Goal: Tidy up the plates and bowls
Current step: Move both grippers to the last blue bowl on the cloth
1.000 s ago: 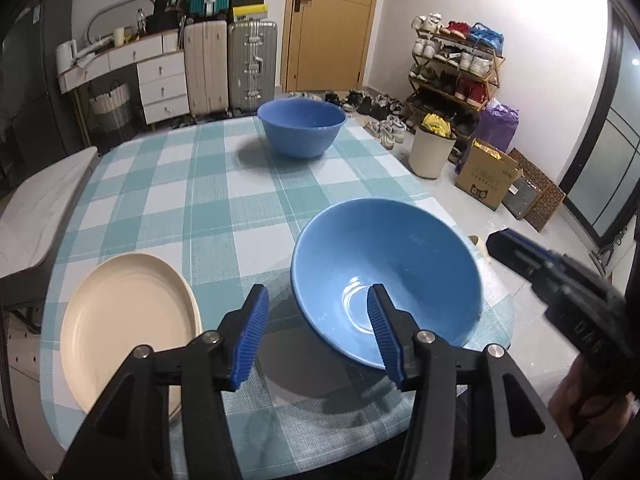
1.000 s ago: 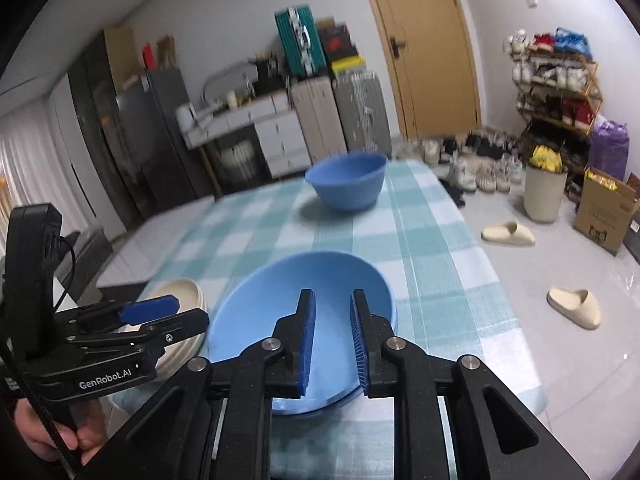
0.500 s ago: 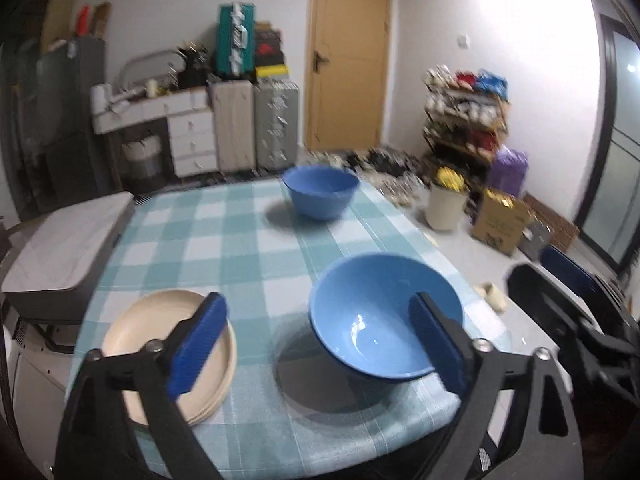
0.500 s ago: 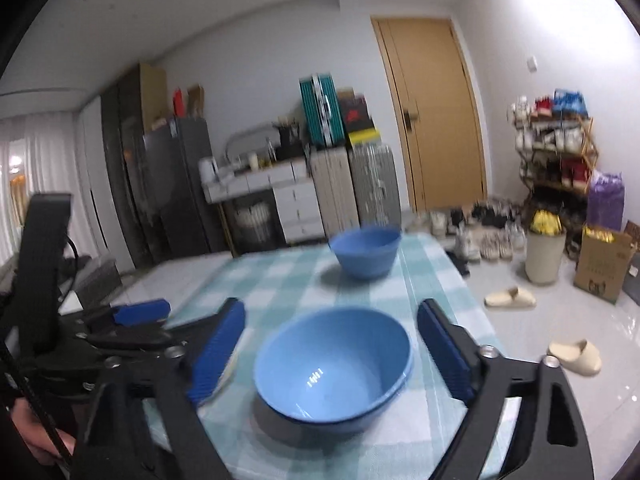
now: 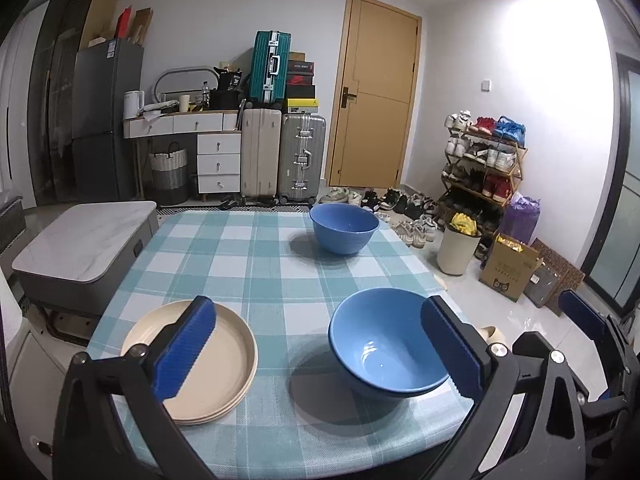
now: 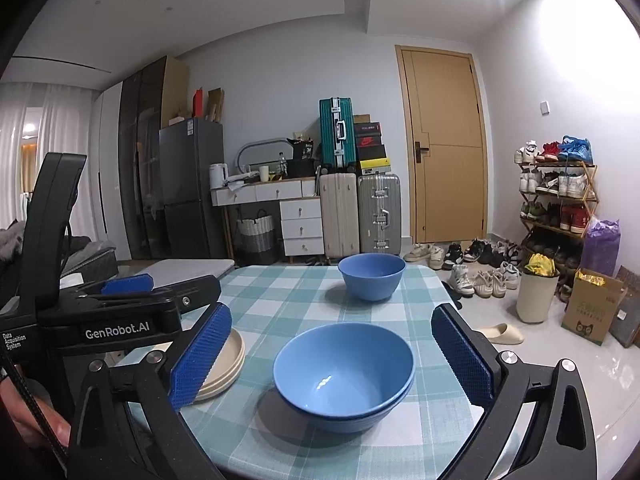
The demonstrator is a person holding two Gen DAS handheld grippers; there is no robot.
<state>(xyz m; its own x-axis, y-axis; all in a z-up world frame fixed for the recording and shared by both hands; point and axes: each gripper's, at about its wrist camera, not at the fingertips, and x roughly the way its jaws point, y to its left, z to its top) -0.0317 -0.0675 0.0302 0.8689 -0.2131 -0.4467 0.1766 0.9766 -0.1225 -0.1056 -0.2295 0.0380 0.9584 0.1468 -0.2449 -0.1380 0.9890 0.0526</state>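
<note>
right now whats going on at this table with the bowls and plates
A person holds two grippers over the checked table. Both the left gripper and right gripper are opening, nothing between them. Nested blue bowls sit beside stacked cream plates; another blue bowl stands at the far end.

Black moulded frames on left gripper point(image 5: 320, 352) and right gripper point(image 6: 332, 356). Blue ribbed fingers point(image 6: 200, 356). Silver screws at pivots. White "GenRobot.AI" and "Data Acquisition System" lettering on left housing. Black cable at near left.
</note>
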